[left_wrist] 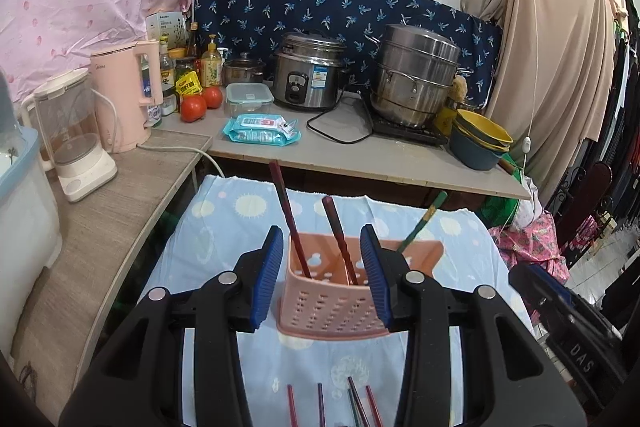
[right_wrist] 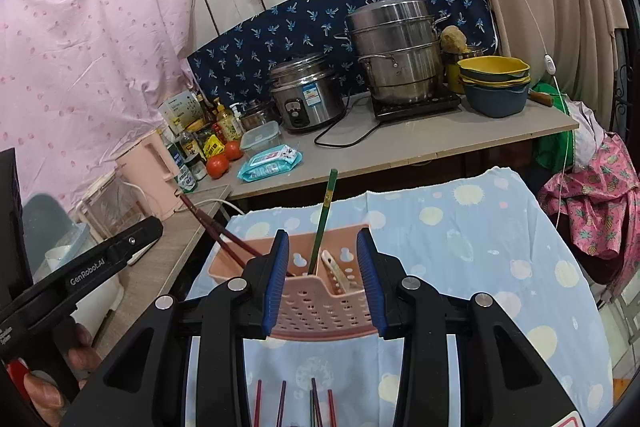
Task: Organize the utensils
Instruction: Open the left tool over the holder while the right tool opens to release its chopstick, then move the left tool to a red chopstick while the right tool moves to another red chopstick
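- Both claws are spread wide with nothing held: the left gripper brackets the left compartment of the pink utensil caddy, the right gripper its right end, blue pads just beside the walls; whether they touch is unclear.
- Caddy stands upright on the blue dotted cloth over a low table, in front of the kitchen counter.
- Two dark red chopsticks lean in the left compartment; a green chopstick and what looks like a cream spoon stand in the right.
- Loose chopsticks lie on the cloth near the cameras, between each claw's arms.
- Sorting seems partway done.
- Next move probably calls for dropping one claw to a single loose stick, closing narrow across it, and lifting without dragging its neighbours.
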Demonstrator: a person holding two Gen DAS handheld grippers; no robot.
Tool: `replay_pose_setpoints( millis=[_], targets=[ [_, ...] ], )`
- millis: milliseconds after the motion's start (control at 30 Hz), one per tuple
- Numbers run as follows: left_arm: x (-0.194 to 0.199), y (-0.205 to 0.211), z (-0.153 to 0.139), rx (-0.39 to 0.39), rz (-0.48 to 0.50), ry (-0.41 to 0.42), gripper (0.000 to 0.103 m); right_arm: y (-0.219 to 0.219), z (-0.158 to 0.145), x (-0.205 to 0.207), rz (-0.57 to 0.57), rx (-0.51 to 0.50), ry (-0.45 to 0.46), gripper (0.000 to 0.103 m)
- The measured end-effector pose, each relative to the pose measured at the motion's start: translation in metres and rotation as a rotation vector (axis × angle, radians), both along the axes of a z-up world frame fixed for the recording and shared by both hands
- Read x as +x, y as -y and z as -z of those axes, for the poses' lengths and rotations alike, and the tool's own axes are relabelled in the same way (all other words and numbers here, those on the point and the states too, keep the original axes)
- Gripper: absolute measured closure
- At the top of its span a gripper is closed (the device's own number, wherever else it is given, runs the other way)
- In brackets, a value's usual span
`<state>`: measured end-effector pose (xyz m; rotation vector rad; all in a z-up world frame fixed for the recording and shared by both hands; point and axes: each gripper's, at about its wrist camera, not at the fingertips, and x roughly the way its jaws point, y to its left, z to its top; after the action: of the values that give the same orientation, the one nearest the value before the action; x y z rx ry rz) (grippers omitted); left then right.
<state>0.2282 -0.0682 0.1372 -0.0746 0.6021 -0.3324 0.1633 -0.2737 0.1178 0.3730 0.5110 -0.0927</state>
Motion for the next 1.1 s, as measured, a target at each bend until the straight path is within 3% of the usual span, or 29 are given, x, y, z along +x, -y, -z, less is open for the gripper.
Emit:
replay_pose_setpoints(
  millis=[367,900,1100],
  targets=[
    [-0.041,-0.013,0.034,0.037,-0.003,-0.068,0.065,-0.02,0.047,-0.052,-0.06,-0.002,-0.115,0.068],
    [-0.109,-0.045,0.148,0.124,-0.011,-0.283,0.065,-0.05,0.151,-0.133,-0.124,-0.05,-0.37,0.068],
    [-0.136,-0.046,0.181,0.157,0.014,-0.356,0.065,-0.059,0.173,-0.152,-0.144,-0.048,-0.427,0.068]
  ],
)
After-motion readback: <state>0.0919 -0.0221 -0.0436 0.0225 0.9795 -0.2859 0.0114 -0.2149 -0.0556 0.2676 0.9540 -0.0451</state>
